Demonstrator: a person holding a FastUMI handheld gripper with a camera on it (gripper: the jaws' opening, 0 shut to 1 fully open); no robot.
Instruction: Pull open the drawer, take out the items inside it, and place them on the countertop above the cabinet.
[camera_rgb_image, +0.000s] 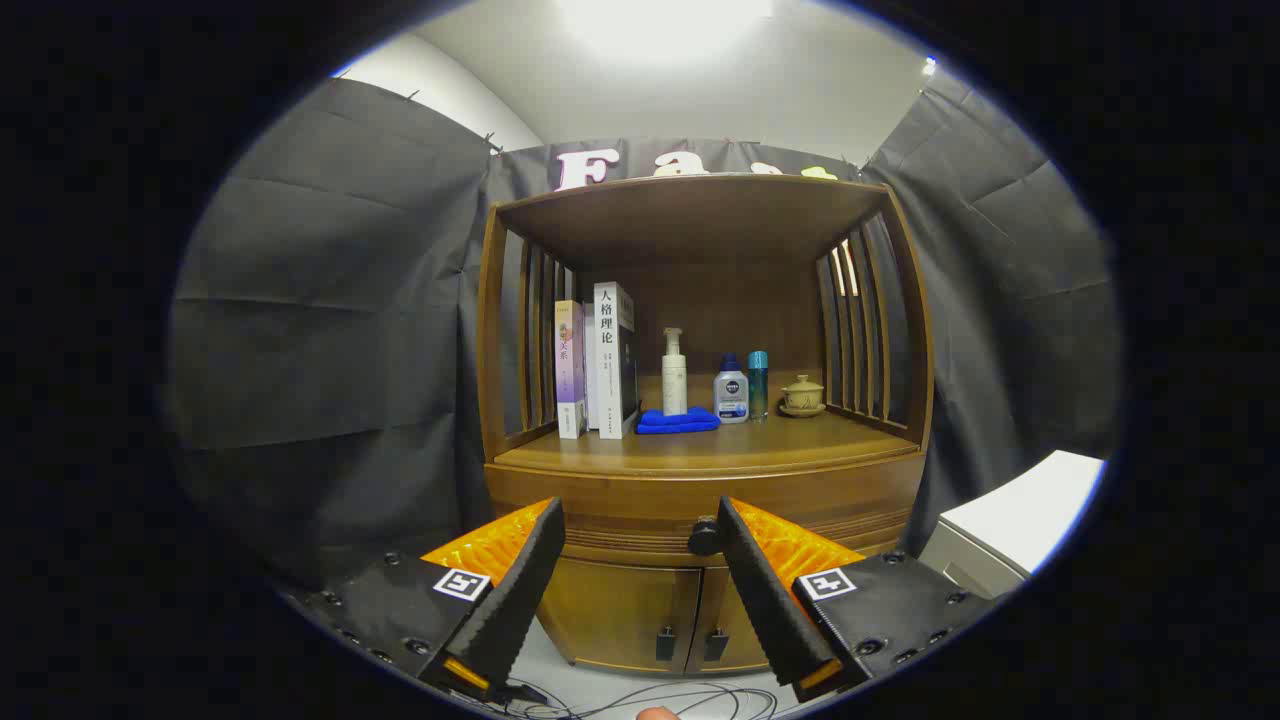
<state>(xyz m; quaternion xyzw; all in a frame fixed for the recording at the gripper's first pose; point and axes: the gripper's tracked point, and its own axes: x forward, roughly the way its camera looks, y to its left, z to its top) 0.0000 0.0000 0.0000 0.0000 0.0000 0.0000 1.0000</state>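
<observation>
Drawer (640, 520) sits closed at lower centre, its dark knob (704, 537) just left of the right fingertip. Gripper (640, 520) spread wide, holding nothing. Above, countertop (700, 452) carries books (597, 362), blue cloth (678, 421), bottles (731, 392), a teacup (802, 396).

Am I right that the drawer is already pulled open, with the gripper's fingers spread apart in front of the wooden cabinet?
Not quite. In the gripper view the drawer is closed, its front flush with the wooden cabinet, and its dark knob sits just beside one finger, ungrasped. The rest holds: the gripper has its fingers spread apart in front of the cabinet.
</observation>
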